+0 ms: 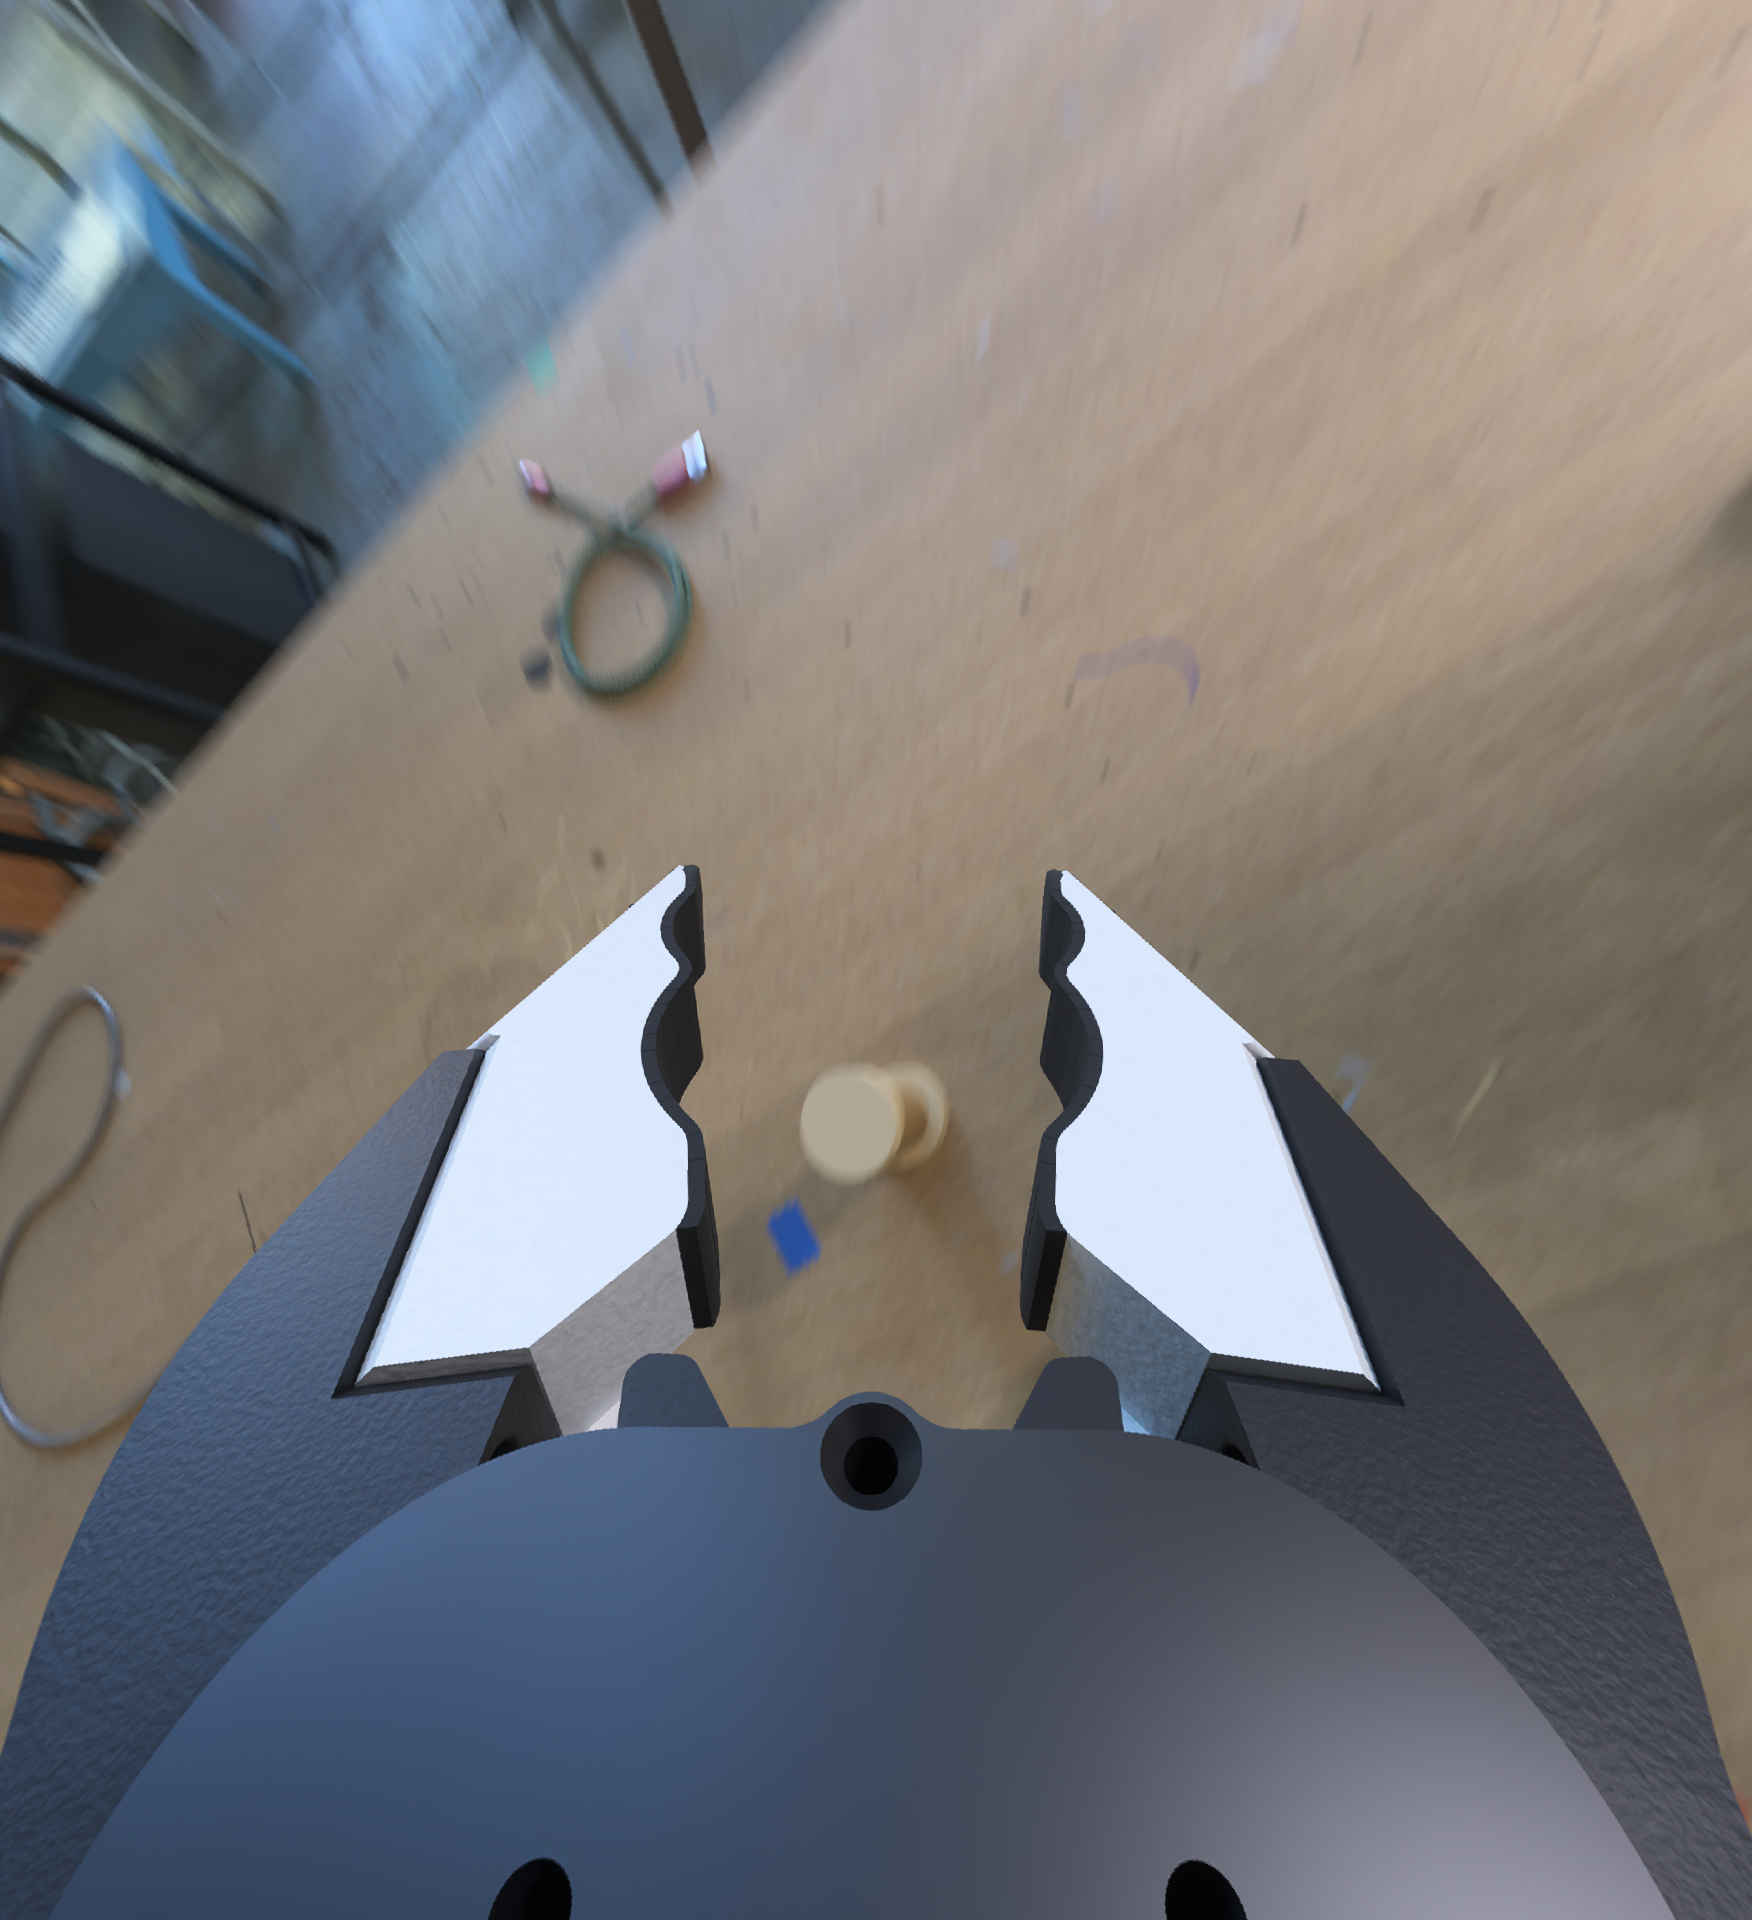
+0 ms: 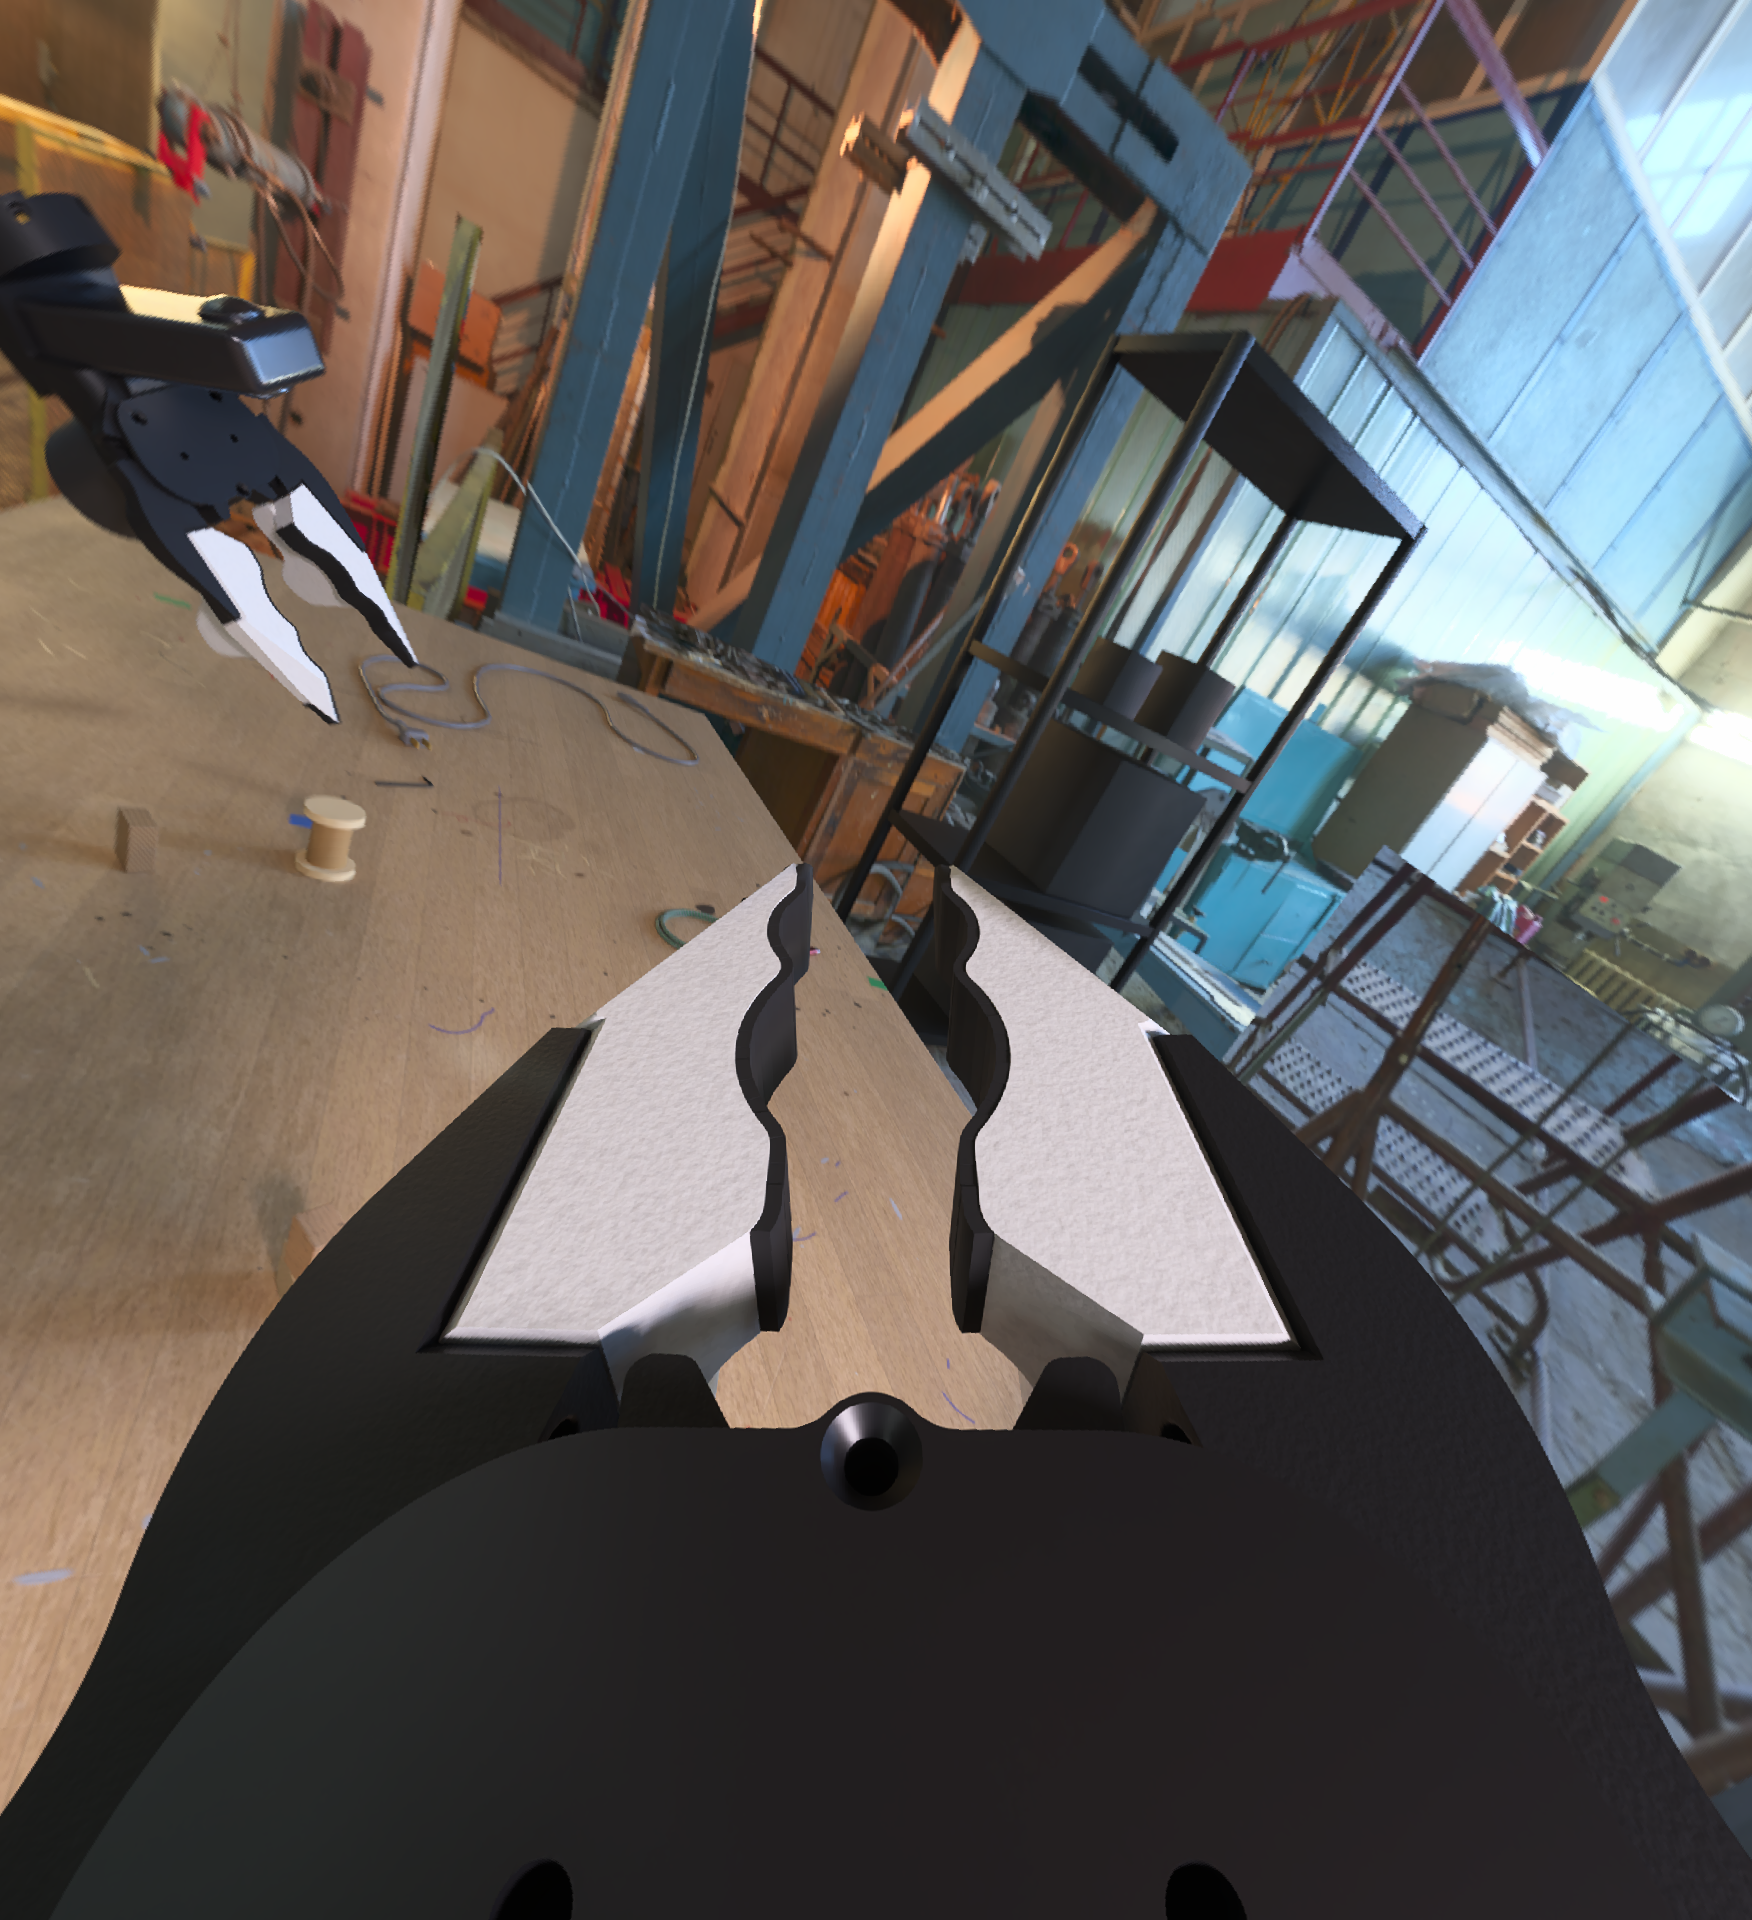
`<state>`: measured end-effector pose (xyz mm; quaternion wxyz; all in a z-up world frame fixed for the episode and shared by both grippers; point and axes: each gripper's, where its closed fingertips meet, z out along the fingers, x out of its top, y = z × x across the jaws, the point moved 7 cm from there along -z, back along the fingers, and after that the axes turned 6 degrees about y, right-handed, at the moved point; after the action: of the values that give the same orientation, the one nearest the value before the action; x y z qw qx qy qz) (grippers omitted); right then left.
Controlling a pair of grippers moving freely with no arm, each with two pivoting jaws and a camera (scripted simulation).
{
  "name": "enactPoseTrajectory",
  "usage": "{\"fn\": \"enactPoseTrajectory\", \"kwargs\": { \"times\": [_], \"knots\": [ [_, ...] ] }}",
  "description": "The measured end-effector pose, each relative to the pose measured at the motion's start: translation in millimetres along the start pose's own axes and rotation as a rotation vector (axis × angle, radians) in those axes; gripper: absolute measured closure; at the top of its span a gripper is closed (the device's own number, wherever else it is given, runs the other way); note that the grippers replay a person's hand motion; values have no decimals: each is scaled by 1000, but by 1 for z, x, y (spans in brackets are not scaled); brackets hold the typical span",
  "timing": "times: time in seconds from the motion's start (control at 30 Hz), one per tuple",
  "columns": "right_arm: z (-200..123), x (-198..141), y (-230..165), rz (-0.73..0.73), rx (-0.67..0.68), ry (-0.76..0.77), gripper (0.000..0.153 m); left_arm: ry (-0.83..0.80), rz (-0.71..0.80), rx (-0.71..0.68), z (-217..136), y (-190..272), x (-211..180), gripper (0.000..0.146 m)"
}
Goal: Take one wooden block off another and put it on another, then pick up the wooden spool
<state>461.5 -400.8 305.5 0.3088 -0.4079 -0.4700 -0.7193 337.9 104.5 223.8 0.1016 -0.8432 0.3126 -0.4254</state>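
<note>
The pale wooden spool (image 1: pixel 870 1122) stands upright on the wooden table (image 1: pixel 1267 520). My left gripper (image 1: pixel 872 883) hangs above it, open and empty, with the spool showing between the fingers from above. In the right wrist view the spool (image 2: pixel 330 837) stands at the left, with a wooden block (image 2: pixel 135 837) to its left. The left gripper (image 2: pixel 373 690) hovers above them, open. My right gripper (image 2: pixel 872 878) is open and empty, above the table near its right edge.
A coiled green cable (image 1: pixel 625 613) lies beyond the spool and a grey cable (image 1: pixel 41 1226) lies at the left edge. A small blue patch (image 1: pixel 794 1236) sits by the spool. The table (image 2: pixel 176 1091) drops off at the right, where a black shelf frame (image 2: pixel 1163 644) stands.
</note>
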Motion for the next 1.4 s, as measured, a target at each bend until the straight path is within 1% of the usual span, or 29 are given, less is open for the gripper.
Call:
{"fn": "enactPoseTrajectory", "kwargs": {
  "times": [0.03,0.1,0.13,0.17,0.23,0.3,0.37,0.43,0.53,0.6,0.77,0.9,0.97,1.03,1.1,1.17,1.4],
  "knots": [
    [3,-2,-1,-7,-2,-17,130,-73,-7,-32,4,-12,-15,81],
    [10,-6,-2,-20,-6,-59,130,-155,-35,-91,13,-29,-39,84],
    [14,-9,-2,-26,-7,-82,130,-192,-71,-122,19,-38,-49,88],
    [17,-12,-3,-32,-6,-104,130,-242,-112,-146,25,-45,-58,89],
    [25,-17,-6,-46,2,-147,129,-337,-162,-235,36,-53,-71,86],
    [31,-22,-9,-63,16,-179,129,-391,-90,-303,41,-55,-79,81],
    [37,-26,-11,-72,27,-201,129,-458,27,-349,44,-52,-86,78],
    [41,-30,-11,-71,31,-223,129,-536,105,-407,48,-48,-92,78],
    [44,-36,-11,-70,37,-249,129,-616,180,-434,57,-46,-101,74],
    [45,-40,-10,-66,36,-267,129,-622,192,-480,62,-44,-103,76],
    [46,-47,-8,-63,30,-309,129,-671,241,-582,74,-40,-110,89],
    [47,-51,-8,-77,22,-339,129,-668,281,-619,79,-39,-110,90],
    [48,-52,-7,-77,19,-347,129,-659,297,-633,79,-36,-110,94],
    [49,-54,-8,-76,21,-355,129,-641,315,-627,79,-36,-111,103],
    [51,-56,-8,-80,25,-366,129,-624,340,-595,81,-36,-113,107],
    [53,-58,-10,-86,32,-378,129,-604,350,-576,81,-35,-114,108],
    [55,-59,-13,-96,49,-384,129,-598,281,-528,77,-36,-111,108]
  ]
}}
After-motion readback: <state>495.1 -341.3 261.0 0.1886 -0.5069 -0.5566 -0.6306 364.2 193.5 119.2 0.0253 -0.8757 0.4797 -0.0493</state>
